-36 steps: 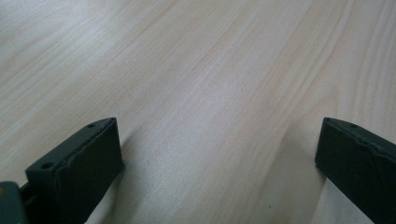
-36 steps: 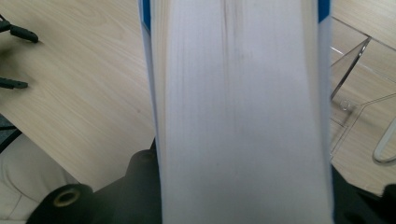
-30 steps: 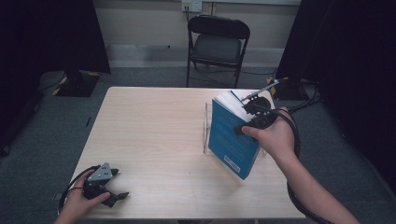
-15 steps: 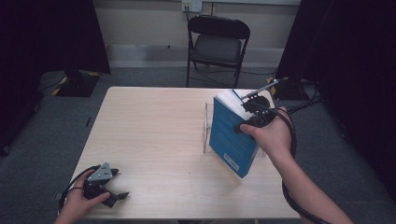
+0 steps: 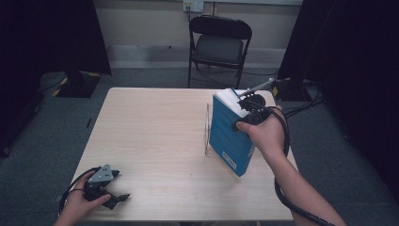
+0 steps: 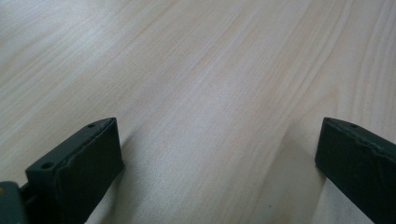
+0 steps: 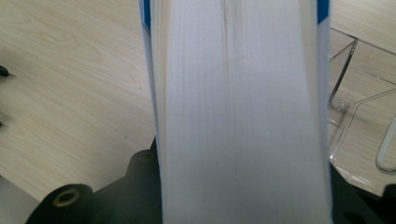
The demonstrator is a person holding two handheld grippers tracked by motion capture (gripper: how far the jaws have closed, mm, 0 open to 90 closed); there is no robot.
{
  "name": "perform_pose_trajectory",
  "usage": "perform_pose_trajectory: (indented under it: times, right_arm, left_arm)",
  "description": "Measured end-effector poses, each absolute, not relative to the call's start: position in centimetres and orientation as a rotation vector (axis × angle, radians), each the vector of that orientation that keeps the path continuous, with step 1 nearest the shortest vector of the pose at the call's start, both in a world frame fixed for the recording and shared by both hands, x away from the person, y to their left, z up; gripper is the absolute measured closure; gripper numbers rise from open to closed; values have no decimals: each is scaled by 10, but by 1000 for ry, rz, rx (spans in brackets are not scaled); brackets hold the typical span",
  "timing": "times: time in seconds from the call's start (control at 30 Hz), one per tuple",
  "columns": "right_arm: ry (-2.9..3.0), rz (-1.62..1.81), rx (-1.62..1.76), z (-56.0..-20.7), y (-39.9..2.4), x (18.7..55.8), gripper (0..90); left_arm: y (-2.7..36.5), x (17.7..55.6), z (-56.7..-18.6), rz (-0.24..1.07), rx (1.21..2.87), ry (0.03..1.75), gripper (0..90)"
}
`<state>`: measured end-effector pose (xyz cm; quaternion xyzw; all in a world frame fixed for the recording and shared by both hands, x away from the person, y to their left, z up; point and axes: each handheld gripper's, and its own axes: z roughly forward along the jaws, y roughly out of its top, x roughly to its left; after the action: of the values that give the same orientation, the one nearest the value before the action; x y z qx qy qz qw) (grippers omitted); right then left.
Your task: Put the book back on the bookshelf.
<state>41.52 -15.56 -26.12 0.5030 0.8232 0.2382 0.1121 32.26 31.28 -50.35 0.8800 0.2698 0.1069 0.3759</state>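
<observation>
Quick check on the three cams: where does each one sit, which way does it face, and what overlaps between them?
High view: fixed above the person's side, looking forward and down on the table; both forearms enter from the bottom, left gripper low, right hand on the blue book.
Left gripper view: on the left gripper, jaws wide apart, facing bare tabletop.
Right gripper view: on the right gripper, facing the book's page edge, clamped between its jaws.
Shared: high and right gripper views both show the book and the clear stand.
</observation>
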Motion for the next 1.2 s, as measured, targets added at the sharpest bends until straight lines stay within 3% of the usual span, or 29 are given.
perform_pose_trajectory:
  times: [1.2]
  right_arm:
    - [2307, 702, 1568, -279, -138, 440, 619]
  left_arm:
    - [313, 323, -504, 268, 2249, 692, 1]
